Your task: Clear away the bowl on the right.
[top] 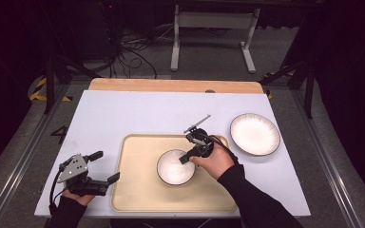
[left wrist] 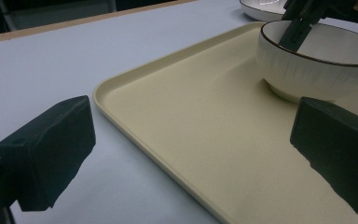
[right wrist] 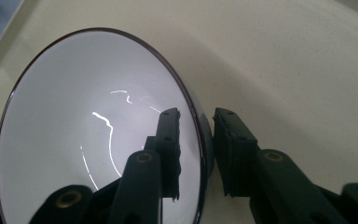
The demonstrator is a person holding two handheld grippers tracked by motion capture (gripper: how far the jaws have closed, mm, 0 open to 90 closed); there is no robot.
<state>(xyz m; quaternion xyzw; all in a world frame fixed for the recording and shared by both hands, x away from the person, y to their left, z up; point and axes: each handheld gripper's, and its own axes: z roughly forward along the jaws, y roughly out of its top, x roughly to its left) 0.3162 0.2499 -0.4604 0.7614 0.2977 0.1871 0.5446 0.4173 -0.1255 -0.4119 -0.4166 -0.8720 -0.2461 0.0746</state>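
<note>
1. The right gripper (right wrist: 196,154) has its jaws straddling the rim of the white bowl (top: 175,167), one jaw inside and one outside the wall. In the right gripper view a little gap shows between the outer jaw and the wall, so it looks close to clamped, but whether it's really pinching can't be told for sure. A rim pinch makes sense, since a bowl that wide wouldn't fit between the jaws any other way.
2. Right under that gripper, the bowl sits on the cream tray (top: 138,192), roughly mid-tray. It appears tipped in the right gripper view, though that's probably just the camera's tilt, because it sits flat in the high view.
3. Further out, beyond the right hand (top: 214,161) and off the tray's far corner, a white plate (top: 255,134) rests on the table (top: 138,111), well apart from the bowl.
4. The left gripper (top: 102,167) is spread wide with nothing between its jaws, parked just beside the tray's near edge. The tray rim lies straight ahead of it and the bowl further along, so it's probably waiting to steady the tray.
</note>
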